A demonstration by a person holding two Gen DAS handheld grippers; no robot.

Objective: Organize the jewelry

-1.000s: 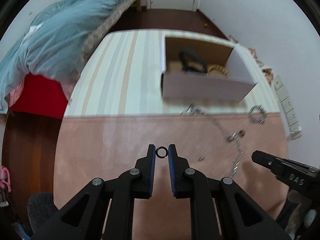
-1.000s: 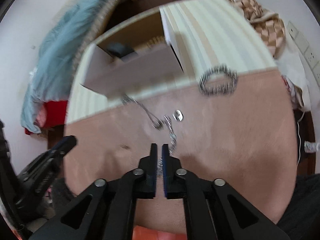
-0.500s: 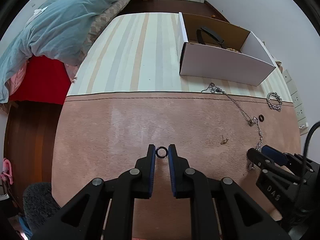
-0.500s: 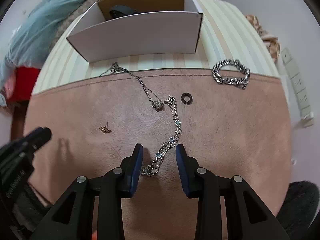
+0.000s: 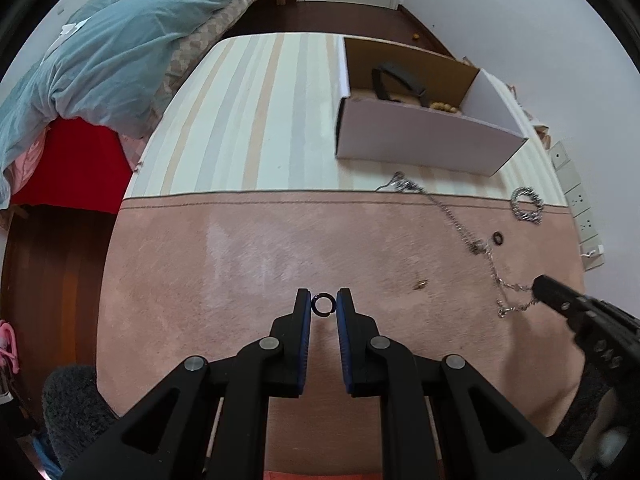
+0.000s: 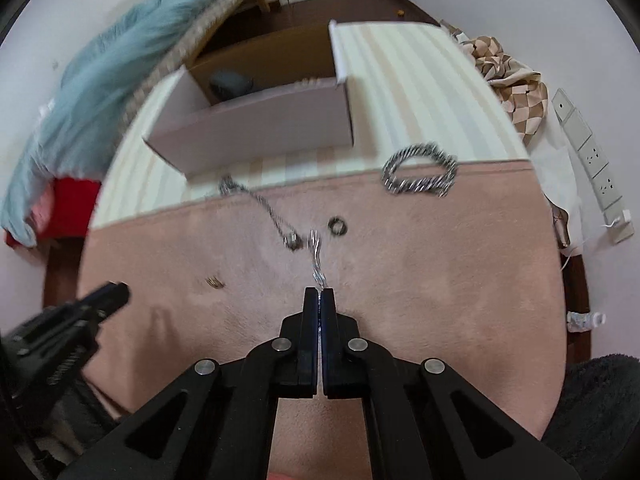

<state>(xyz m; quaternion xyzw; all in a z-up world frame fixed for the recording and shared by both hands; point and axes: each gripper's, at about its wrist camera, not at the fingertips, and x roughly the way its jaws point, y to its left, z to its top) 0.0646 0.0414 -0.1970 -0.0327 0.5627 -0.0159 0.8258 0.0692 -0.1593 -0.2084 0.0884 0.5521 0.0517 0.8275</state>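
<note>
Between the blue pads of the left gripper (image 5: 324,305), above the near middle of the pink cloth (image 5: 240,280), a small black ring (image 5: 323,305) is pinched, upright and facing the camera. Toward the near right part of the cloth, the right gripper (image 6: 319,296) has its fingers pressed together on the near end of a silver link bracelet (image 6: 316,258), whose blurred chain runs away from the tips toward the middle of the cloth. Just left of it lies a tiny gold earring (image 6: 215,282), apart from everything else. Beyond the bracelet's far end sits a second dark ring (image 6: 338,225), and close beside it the pendant of a thin silver necklace (image 6: 260,204), whose chain trails off to the seam where the pink cloth meets the striped cloth (image 5: 248,120). At the right end of that seam rests a heavy silver curb-chain bracelet (image 6: 420,176), lying in a loop. Farther back, on the striped cloth, stands an open white cardboard box (image 5: 420,146) with a dark band and some pale beads inside. Past the far left corner a blue quilt (image 5: 112,52) is heaped.
</note>
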